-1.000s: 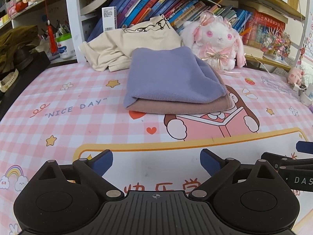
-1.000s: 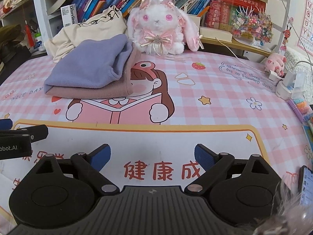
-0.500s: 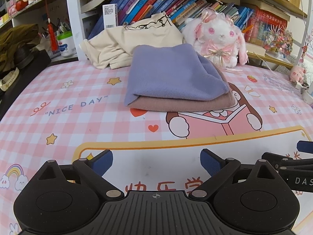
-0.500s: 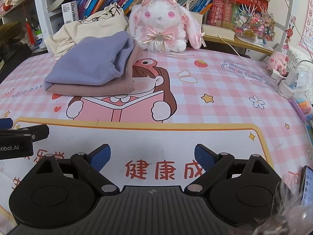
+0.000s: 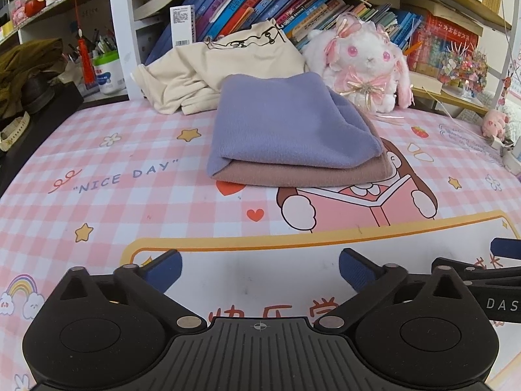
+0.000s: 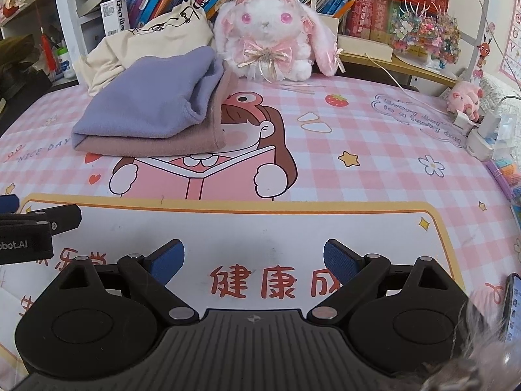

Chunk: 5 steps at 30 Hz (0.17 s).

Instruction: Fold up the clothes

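My left gripper [image 5: 259, 268] is level and low, jaws spread wide, blue pads [image 5: 166, 268] gripping nothing; my right gripper [image 6: 254, 255] same pose, jaws wide apart, pads [image 6: 338, 259] bare; both point forward, side by side, each one's tip showing at the edge of the other's view.

The table mat [image 5: 97, 202] reads "NICE DAY" and 健康成, a white box [image 6: 112, 16] "usmile", the right hand-held gripper [image 5: 501, 304] "DAS"
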Available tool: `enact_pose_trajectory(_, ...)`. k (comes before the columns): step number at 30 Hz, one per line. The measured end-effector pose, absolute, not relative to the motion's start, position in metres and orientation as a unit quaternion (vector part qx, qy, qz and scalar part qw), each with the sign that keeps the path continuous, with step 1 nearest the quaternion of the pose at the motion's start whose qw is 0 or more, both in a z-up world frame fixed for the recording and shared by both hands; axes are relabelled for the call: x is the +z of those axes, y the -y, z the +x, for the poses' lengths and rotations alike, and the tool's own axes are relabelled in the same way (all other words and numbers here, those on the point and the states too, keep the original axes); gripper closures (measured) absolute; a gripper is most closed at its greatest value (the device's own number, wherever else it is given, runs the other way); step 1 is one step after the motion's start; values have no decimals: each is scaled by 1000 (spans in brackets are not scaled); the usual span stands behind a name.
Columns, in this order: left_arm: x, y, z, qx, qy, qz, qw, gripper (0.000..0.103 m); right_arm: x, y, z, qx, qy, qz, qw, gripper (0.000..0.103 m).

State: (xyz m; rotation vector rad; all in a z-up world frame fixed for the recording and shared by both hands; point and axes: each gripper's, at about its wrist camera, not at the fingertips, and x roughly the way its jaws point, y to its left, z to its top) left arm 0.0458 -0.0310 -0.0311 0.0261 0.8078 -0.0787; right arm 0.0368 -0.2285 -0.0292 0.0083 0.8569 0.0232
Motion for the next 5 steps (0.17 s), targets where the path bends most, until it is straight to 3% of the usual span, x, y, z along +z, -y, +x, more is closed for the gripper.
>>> enact_pose_trajectory(5, -31, 30, 47, -43, -393, 10, 919, 0, -31, 229, 38, 12, -420, 5, 907, 10)
